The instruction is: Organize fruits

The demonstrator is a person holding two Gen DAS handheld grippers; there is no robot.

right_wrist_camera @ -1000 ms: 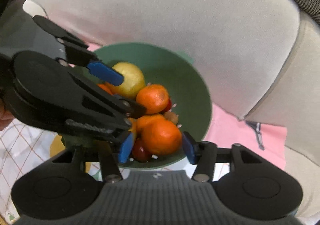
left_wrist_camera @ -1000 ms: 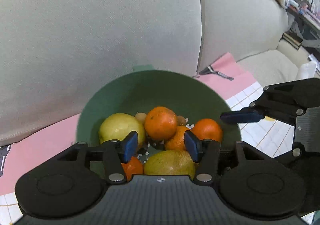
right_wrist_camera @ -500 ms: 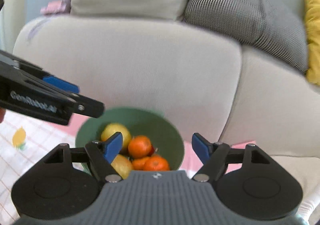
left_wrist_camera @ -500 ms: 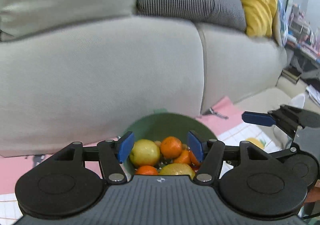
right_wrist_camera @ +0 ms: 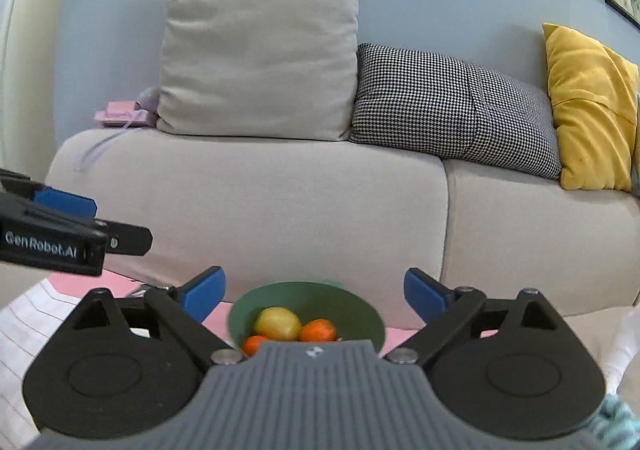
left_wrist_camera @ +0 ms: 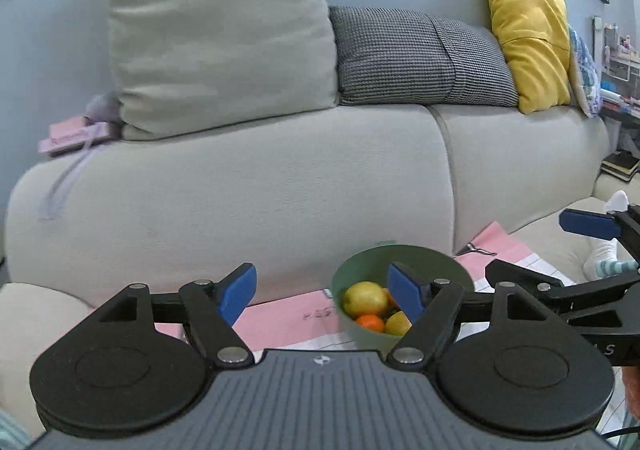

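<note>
Fruit sits in my green bowl (right_wrist_camera: 308, 300); looks done. My left gripper (left_wrist_camera: 320, 290) and right gripper (right_wrist_camera: 314, 292) are opening wide, both empty.

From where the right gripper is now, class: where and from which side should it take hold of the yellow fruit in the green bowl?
Probably from above, pads across the middle of the yellow fruit: it lies topmost in the green bowl, whose wall blocks any sideways approach, with oranges close beside. The right gripper, jaws opening, holds nothing.
</note>
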